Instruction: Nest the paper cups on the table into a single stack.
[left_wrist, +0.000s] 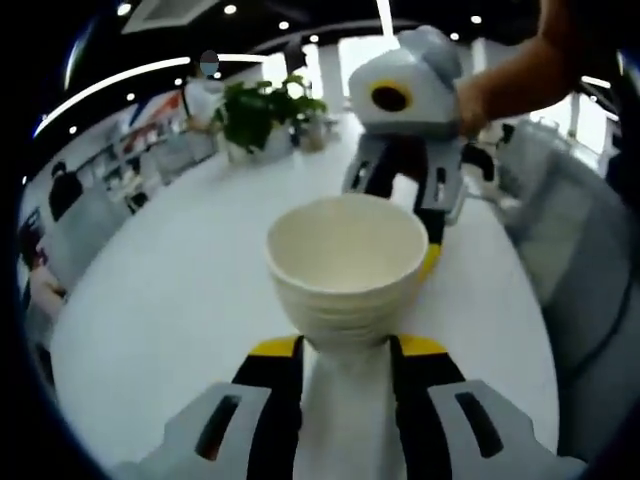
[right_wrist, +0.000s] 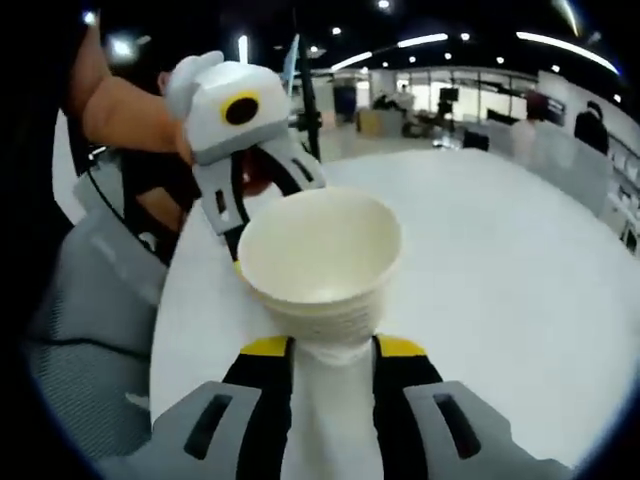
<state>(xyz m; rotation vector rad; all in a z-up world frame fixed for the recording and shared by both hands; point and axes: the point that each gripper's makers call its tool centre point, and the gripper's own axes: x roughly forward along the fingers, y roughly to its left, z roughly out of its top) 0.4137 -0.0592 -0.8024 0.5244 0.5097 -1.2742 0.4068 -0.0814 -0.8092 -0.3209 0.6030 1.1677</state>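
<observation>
You are gripping a cup stack in each tool: left tool (left_wrist: 345, 365) on its stack (left_wrist: 346, 268), right tool (right_wrist: 332, 358) on its stack (right_wrist: 320, 260), mouths facing each other above the tabletop (left_wrist: 180, 290).

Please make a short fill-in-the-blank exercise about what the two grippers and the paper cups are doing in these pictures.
1. The left gripper holds a ____ of cups.
2. The cups' open mouth in the left gripper view looks ____ inside.
3. The table is ____ in colour.
4. The right gripper is ____ on cups.

Missing words: stack; empty; white; shut
</observation>
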